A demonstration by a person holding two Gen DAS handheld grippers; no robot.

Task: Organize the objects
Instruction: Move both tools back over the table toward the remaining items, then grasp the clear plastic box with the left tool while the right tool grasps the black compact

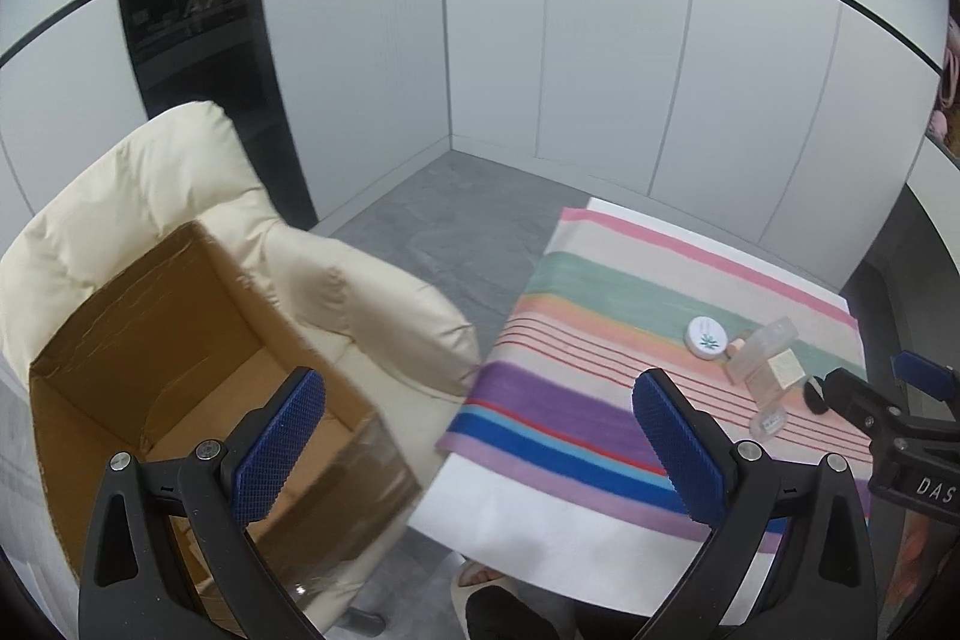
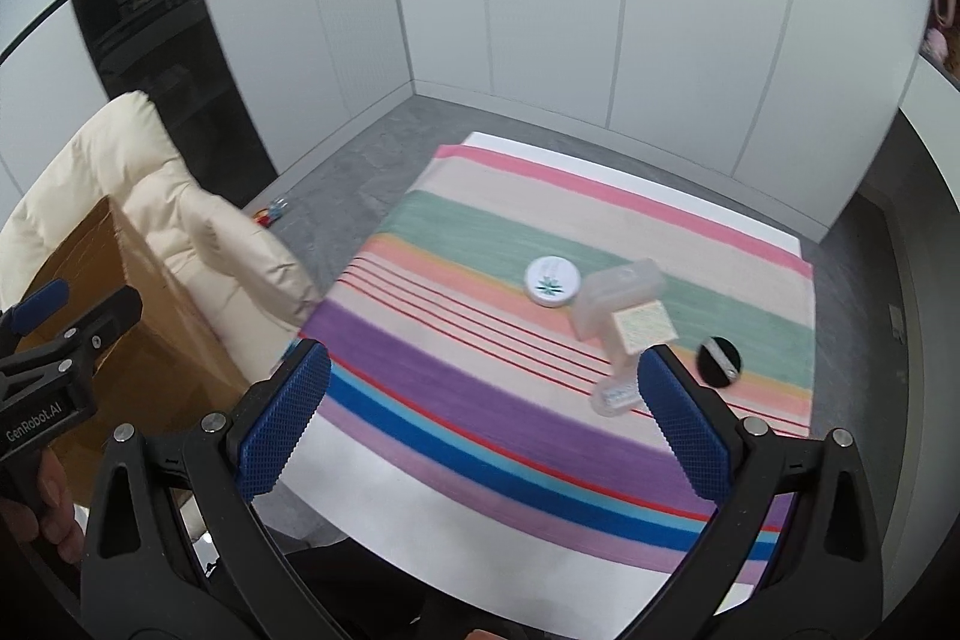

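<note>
Grippers, left (image 1: 480, 451) and right (image 2: 483, 418), gape empty near a round white tin (image 2: 552, 282) with a green leaf print, on the striped cloth (image 2: 456, 400).

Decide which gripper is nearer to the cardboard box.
Left. The left gripper hangs open right above the cardboard box; the right gripper is open over the striped cloth, away from it.

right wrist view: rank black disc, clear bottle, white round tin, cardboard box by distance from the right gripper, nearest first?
From the right gripper:
1. Clear bottle, lying just by the right finger.
2. Black disc, beyond that finger, further right; close to the bottle's rank, but a bit further.
3. White round tin, further back on the striped cloth.
4. Cardboard box, off the table, far left on the chair.
</note>
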